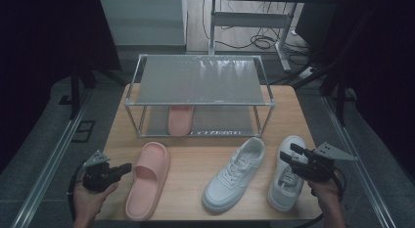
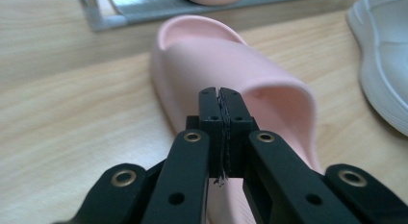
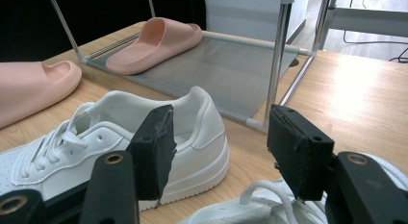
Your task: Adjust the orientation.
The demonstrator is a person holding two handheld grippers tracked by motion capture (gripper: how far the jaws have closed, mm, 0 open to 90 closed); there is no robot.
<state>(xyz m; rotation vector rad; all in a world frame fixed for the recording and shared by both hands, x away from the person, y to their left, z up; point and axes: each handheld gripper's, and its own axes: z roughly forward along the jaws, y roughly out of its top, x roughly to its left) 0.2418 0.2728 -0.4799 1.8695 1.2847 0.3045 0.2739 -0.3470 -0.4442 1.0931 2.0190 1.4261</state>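
A pink slide [image 1: 147, 179] lies on the wooden table [image 1: 195, 149] left of centre; its mate [image 1: 179, 119] rests on the lower shelf of the metal rack [image 1: 200, 81]. Two white sneakers sit right of centre, one [image 1: 236, 173] angled, the other [image 1: 286, 171] at the far right. My left gripper [image 1: 128, 168] is shut with nothing in it, hovering just left of the table slide [image 2: 226, 65]. My right gripper [image 1: 288, 153] stands open above the far right sneaker [image 3: 250, 205], its jaws wide apart, with the other sneaker [image 3: 144, 137] and the shelved slide [image 3: 154, 41] beyond.
The two-tier rack with grey shelves takes up the back half of the table. Bare wood lies between the rack's front rail and the shoes. The table's edges drop to a grey floor with rails at both sides.
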